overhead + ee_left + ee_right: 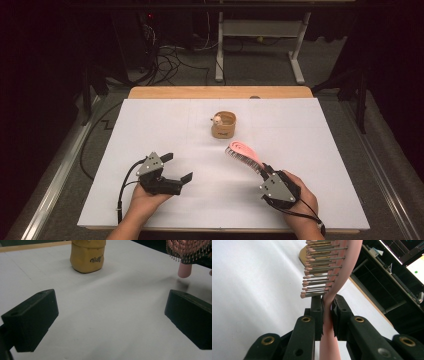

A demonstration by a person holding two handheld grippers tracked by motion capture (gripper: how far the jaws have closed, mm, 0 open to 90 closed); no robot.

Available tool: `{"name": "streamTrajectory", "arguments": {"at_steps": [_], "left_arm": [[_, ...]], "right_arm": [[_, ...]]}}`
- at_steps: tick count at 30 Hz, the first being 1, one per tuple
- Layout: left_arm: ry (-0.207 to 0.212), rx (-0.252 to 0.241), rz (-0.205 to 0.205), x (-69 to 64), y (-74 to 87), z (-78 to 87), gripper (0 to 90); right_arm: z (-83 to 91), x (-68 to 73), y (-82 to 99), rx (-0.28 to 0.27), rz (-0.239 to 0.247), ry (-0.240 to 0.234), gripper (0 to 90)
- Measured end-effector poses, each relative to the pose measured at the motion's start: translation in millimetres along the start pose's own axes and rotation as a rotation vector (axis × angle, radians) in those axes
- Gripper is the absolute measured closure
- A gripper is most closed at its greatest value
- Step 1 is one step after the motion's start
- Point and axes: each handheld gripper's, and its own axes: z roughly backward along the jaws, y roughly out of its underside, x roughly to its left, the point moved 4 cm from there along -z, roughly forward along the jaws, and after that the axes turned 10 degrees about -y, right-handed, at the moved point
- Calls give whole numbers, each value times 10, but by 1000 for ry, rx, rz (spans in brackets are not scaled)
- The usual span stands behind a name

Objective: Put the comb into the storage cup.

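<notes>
White paper covers the tabletop (150, 120), seen from above with a person's forearms entering from the bottom edge. At the left, the left tongs (175, 167) rest in the left hand (145, 202) low over the sheet, jaws wide apart and holding nothing; in the left gripper view the two black jaws frame bare paper. Further along, near the middle and toward the far edge, stands a small tan cup (223, 125), upright, with something pale poking above its rim that is too small to identify. Right of centre, a pink brush (244, 152) slants up and left from the right tongs (263, 171), its head lifted off the sheet and angled toward the cup but apart from it. The right gripper view shows the jaws clamped on the narrow handle just below the bristle rows, bristles facing left.

The work in hand looks like carrying the brush to the cup. To do it well, keep the clamp firm on the handle, since the grip is narrow and the head could pivot. Tilting the brush upright over the opening before lowering should help. The free left tongs could steady the light cup's wall.
</notes>
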Motion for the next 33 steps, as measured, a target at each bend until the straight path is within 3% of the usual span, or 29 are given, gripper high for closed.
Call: {"name": "streamTrajectory", "arguments": {"at_steps": [15,33], "left_arm": [[7,6,-2,-14,30,-6,0],[15,-8,3,-7,32,10,0]], "right_arm": [[59,-131,24,-102,-191,-59,817],[47,-164,52,-171,-310,-112,817]]}}
